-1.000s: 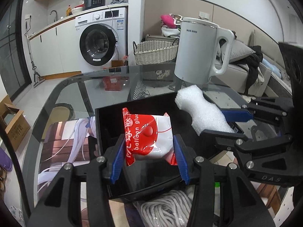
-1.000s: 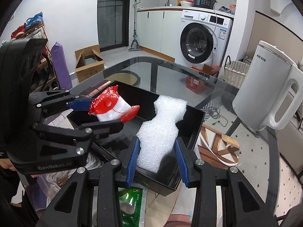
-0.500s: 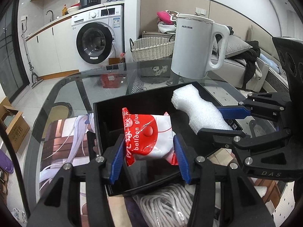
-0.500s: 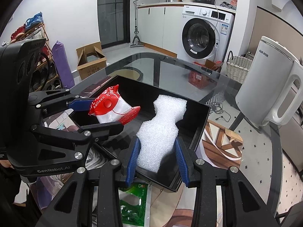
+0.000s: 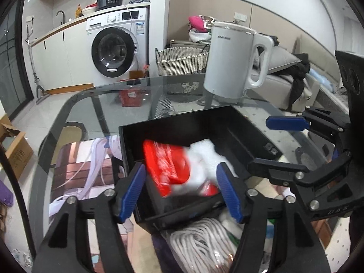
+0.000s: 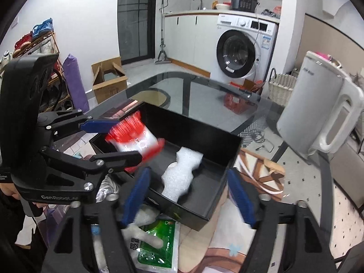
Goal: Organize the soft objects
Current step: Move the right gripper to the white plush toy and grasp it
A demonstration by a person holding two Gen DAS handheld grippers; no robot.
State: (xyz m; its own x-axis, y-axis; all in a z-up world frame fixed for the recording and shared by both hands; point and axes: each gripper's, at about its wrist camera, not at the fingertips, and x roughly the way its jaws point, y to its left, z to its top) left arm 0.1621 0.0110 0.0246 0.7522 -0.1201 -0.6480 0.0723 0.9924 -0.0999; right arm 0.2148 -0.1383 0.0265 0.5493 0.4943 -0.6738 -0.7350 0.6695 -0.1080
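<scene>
A black bin [image 5: 248, 136] [image 6: 225, 143] sits on the glass table. The red and white balloon packet [image 5: 168, 166] [image 6: 134, 141] is blurred between the open jaws of my left gripper [image 5: 182, 188] [image 6: 111, 141], loose over the bin. The white foam piece [image 6: 182, 173] [image 5: 209, 159] lies inside the bin. My right gripper [image 6: 188, 198] [image 5: 270, 143] is open and empty just above the bin's near wall.
A white kettle [image 5: 234, 61] [image 6: 318, 111] stands on the table behind the bin. A coil of white rope [image 5: 204, 245], a green packet [image 6: 159, 243] and a printed mat [image 5: 77, 173] lie in front of the bin.
Both grippers have opened. The foam piece has dropped from the right gripper into the bin. The balloon packet has come free of the left gripper and is falling.
</scene>
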